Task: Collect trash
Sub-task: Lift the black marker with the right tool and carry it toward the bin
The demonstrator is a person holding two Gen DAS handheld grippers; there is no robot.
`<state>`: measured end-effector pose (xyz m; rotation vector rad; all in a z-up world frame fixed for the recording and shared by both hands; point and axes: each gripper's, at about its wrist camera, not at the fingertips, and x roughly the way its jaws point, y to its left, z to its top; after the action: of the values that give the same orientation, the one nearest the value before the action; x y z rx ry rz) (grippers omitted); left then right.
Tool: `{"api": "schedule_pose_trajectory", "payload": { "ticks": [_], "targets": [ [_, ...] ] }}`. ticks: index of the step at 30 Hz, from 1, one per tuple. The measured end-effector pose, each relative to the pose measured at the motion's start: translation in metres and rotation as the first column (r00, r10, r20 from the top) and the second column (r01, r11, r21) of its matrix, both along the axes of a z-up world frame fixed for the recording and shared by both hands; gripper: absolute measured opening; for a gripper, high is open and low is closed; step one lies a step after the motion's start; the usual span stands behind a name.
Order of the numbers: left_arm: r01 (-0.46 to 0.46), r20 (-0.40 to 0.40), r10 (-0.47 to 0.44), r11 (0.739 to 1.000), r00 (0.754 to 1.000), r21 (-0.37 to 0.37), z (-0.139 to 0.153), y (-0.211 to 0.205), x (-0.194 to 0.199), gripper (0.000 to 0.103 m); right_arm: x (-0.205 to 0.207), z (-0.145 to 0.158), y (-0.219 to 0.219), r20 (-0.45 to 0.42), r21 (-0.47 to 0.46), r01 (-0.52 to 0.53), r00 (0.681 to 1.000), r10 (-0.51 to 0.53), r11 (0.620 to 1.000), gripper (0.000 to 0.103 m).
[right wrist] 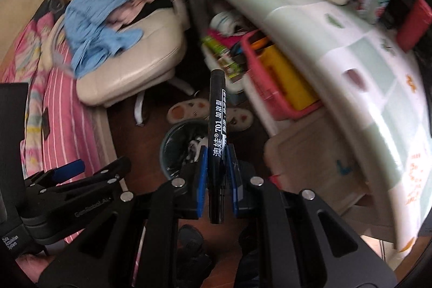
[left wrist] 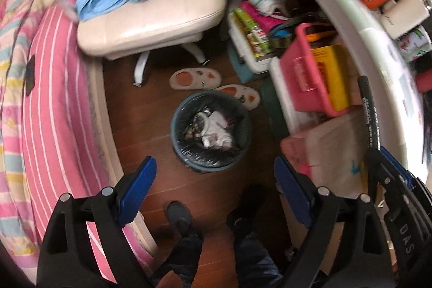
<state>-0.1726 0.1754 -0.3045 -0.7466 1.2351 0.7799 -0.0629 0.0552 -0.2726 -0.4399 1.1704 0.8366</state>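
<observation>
Marker [left wrist: 365, 109], left wrist view: we are seeing it at far right, pinched in the right gripper [left wrist: 378, 153]; left gripper [left wrist: 213, 180] is hanging wide open and empty above the bin [left wrist: 210, 131].

Right wrist view: right gripper [right wrist: 217, 161] is clamping the marker [right wrist: 216, 126] mid-barrel. We are judging it light, rigid, slippery; the mid-barrel hold suits.

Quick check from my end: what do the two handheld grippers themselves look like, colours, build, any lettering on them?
Both match: the left gripper and the right gripper have matte black angular linkage arms with slotted cut-outs and round silver pivot pins, ending in flat blue finger pads. In the right wrist view the left gripper's body shows small white lettering; in the left wrist view the right gripper shows pale letters. No cables visible.
</observation>
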Motion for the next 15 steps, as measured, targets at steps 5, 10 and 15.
{"api": "schedule_pose_trajectory", "payload": {
  "ticks": [5,10,15],
  "targets": [
    [-0.051,-0.020,0.050,0.998,0.999,-0.022,-0.041,0.011,-0.032,0.086,-0.026,-0.039,0.017,-0.018,-0.022,-0.068,0.998,0.068,0.997,0.015],
    [-0.090,-0.041,0.088,0.995,0.995,-0.043,-0.094,0.020,-0.050,0.086,-0.037,-0.089,0.031,-0.036,-0.046,-0.128,0.991,0.127,0.991,0.015],
    [-0.107,-0.055,0.104,0.993,0.993,-0.051,-0.155,0.032,-0.052,0.086,-0.033,-0.159,0.046,-0.050,-0.073,-0.171,0.985,0.167,0.983,0.015]
  ]
}}
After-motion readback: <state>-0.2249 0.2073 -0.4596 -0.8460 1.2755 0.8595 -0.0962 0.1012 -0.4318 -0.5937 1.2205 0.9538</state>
